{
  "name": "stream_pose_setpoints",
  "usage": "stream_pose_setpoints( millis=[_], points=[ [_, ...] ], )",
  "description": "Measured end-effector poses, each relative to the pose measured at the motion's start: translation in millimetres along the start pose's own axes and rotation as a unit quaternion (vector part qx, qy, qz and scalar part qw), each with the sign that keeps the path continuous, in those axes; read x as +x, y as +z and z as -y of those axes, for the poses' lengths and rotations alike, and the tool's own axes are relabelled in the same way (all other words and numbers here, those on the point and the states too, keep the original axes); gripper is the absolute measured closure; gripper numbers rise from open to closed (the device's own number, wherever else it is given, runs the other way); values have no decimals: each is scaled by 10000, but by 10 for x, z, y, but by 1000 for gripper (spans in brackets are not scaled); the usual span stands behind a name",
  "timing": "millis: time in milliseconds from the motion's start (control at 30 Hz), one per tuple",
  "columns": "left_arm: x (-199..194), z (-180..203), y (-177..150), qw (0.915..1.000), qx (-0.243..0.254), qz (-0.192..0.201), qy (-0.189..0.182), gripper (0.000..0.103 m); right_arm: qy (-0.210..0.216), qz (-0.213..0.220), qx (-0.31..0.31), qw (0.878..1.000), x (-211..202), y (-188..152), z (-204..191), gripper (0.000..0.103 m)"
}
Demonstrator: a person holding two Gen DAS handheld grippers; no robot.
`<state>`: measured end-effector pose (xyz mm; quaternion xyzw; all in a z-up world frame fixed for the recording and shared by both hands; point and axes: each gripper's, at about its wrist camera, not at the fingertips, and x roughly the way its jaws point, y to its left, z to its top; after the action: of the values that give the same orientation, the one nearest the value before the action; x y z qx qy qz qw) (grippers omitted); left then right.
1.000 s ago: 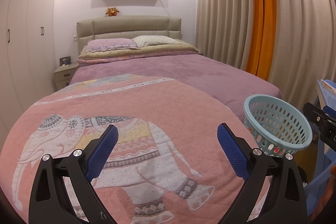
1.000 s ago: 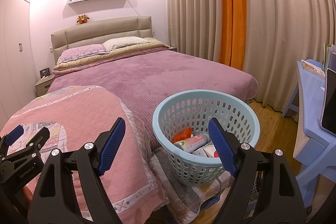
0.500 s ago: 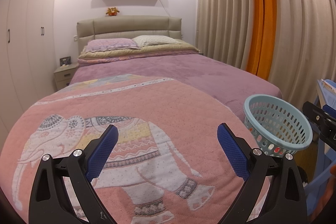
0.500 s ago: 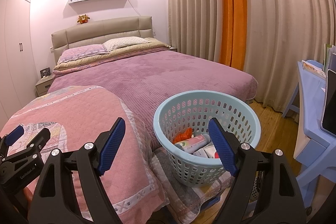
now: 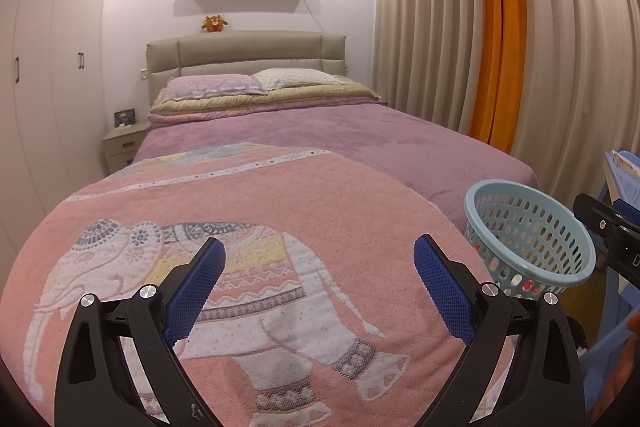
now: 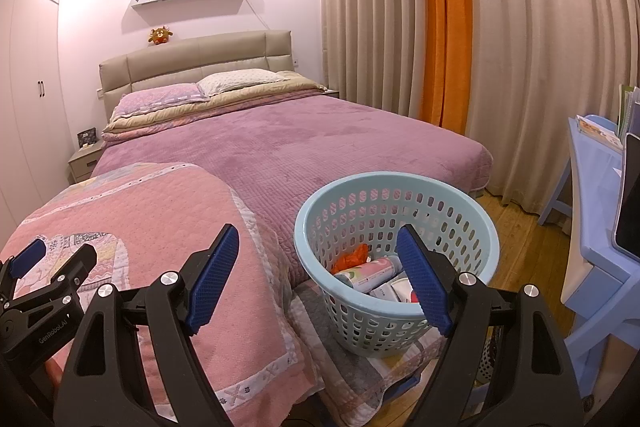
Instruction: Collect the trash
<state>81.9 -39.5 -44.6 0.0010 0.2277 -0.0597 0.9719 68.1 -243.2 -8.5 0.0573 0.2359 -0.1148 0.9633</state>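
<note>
Basket (image 6: pixel 460 199): set beside bed foot (image 6: pixel 280 155), trash (image 6: pixel 372 273) contained. Nothing is seen changed over the last second; collection is judged finished. Left gripper (image 5: pixel 318 277), right gripper (image 6: pixel 318 269): jaws spread, empty.

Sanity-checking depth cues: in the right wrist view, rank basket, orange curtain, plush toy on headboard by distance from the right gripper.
From the right gripper:
1. Light blue basket, directly ahead, slightly right, trash inside.
2. Orange curtain, right of the bed, mid-room.
3. Plush toy, on the headboard at the far wall, left.
</note>
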Motion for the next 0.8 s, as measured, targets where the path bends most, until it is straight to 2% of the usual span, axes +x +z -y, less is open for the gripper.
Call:
stream_pose_setpoints(
  millis=[433, 633, 800],
  points=[
    [-192, -42, 116, 9999, 98, -55, 97, 10, 126, 16, -67, 9999, -48, 25, -63, 26],
    [-345, -228, 175, 9999, -53, -131, 97, 10, 238, 56, -111, 9996, -96, 51, -153, 26],
    [-453, -362, 183, 9993, -111, -14, 346, 10, 401, 39, -203, 9990, -119, 55, -321, 26]
  ],
)
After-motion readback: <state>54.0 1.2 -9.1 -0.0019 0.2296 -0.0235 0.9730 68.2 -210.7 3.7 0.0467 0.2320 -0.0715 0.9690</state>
